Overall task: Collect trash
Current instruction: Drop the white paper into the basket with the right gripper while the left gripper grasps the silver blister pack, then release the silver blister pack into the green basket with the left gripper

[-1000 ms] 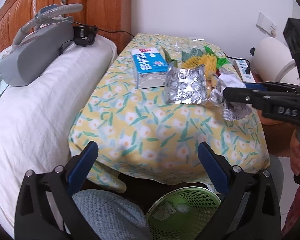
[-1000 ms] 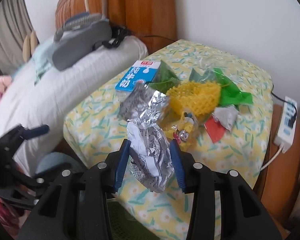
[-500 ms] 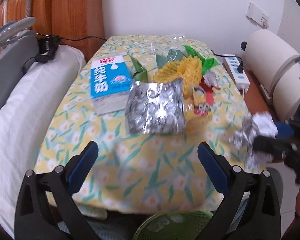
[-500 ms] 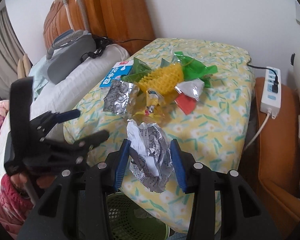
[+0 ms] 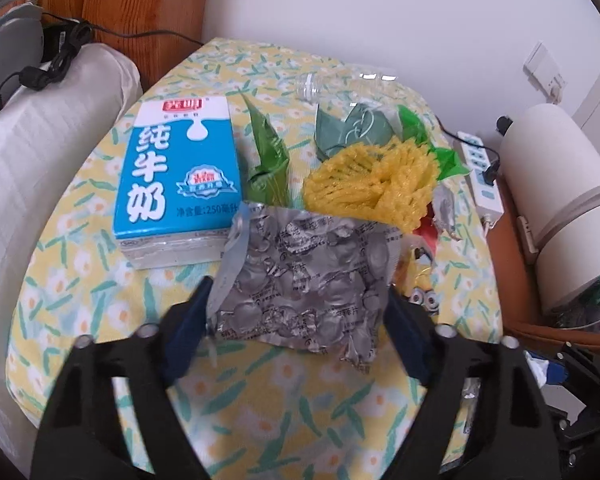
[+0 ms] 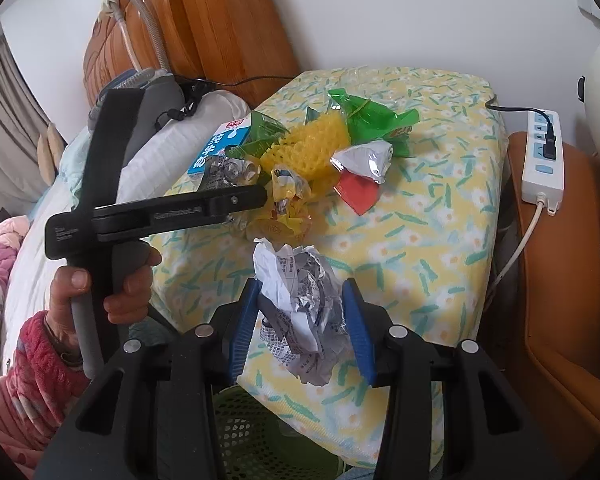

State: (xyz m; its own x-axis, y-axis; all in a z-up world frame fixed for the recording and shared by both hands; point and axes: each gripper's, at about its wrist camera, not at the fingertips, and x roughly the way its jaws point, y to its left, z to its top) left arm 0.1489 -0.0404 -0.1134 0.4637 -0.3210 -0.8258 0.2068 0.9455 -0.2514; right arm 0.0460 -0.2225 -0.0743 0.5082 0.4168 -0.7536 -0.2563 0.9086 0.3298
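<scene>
My right gripper [image 6: 302, 320] is shut on a crumpled ball of foil and paper [image 6: 300, 300], held in front of the table's near edge, above a green mesh basket [image 6: 255, 436]. My left gripper [image 5: 295, 320] is open, its blue pads on either side of a crumpled silver foil blister sheet [image 5: 304, 280] on the flowered table [image 5: 99, 280]. In the right wrist view it [image 6: 259, 196] reaches over the trash pile from the left. Behind the sheet lie a blue milk carton [image 5: 179, 176], yellow foam netting [image 5: 372, 184], green wrappers [image 5: 267, 152] and a clear bottle [image 5: 312, 84].
A white pillow [image 5: 39, 160] and grey device [image 5: 11, 44] lie left of the table. A white power strip [image 6: 542, 160] sits on a brown stand at the right, by a white cylinder appliance [image 5: 560, 200]. A yellow cartoon wrapper [image 5: 420, 292] and red-silver wrapper [image 6: 360, 184] lie in the pile.
My left gripper moved forward over the table and now straddles the silver blister sheet. My right gripper drew back toward the table's near edge over the basket, still holding the crumpled ball.
</scene>
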